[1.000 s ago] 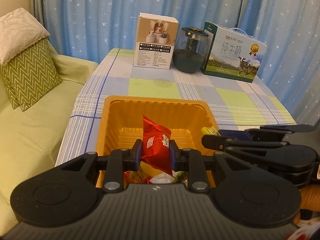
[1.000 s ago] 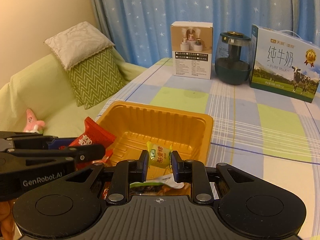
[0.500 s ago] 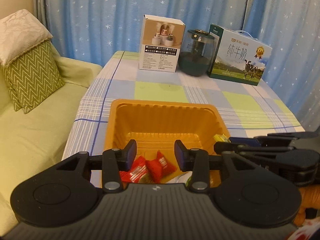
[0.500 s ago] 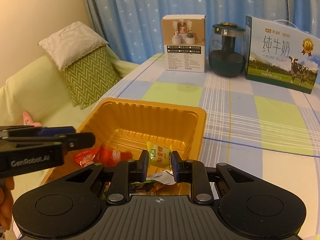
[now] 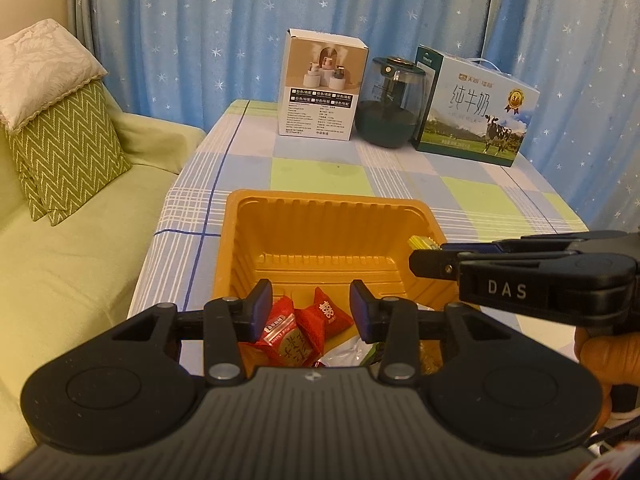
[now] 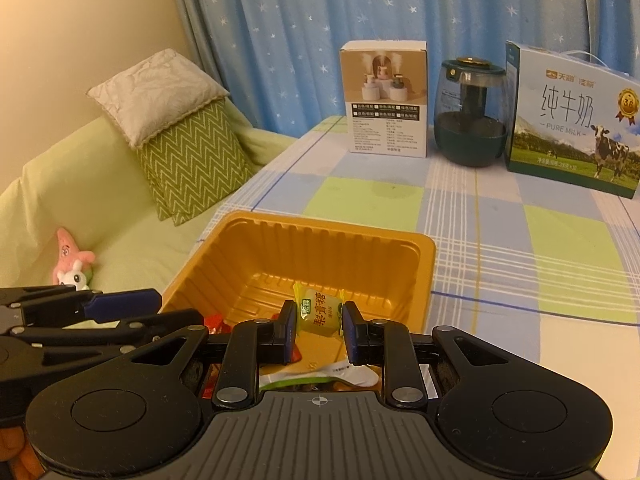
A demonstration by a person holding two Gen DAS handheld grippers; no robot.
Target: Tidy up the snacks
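Observation:
An orange plastic tray [image 5: 332, 216] [image 6: 408, 248] sits on the checked tablecloth near the table's front left. My left gripper [image 5: 311, 311] is open and empty above the tray's near end, over red snack packets [image 5: 316, 320] lying in the tray. My right gripper [image 6: 319, 327] is shut on a yellow wrapped candy [image 6: 319, 312] and holds it above the tray's near end. In the left wrist view the right gripper [image 5: 424, 258] comes in from the right with the candy's yellow edge [image 5: 422, 243] showing. A white and green packet [image 6: 340, 372] lies under the right gripper.
At the table's far end stand a white humidifier box [image 5: 322, 88], a dark glass jar [image 5: 390, 102] and a milk carton box [image 5: 476, 108]. A green sofa with cushions [image 5: 60, 148] borders the table's left. A pink plush toy [image 6: 70, 258] lies on the sofa.
My left gripper opened and let go of the red snack packet, which fell into the tray. My right gripper keeps hold of the yellow candy. Both grippers drew back a little.

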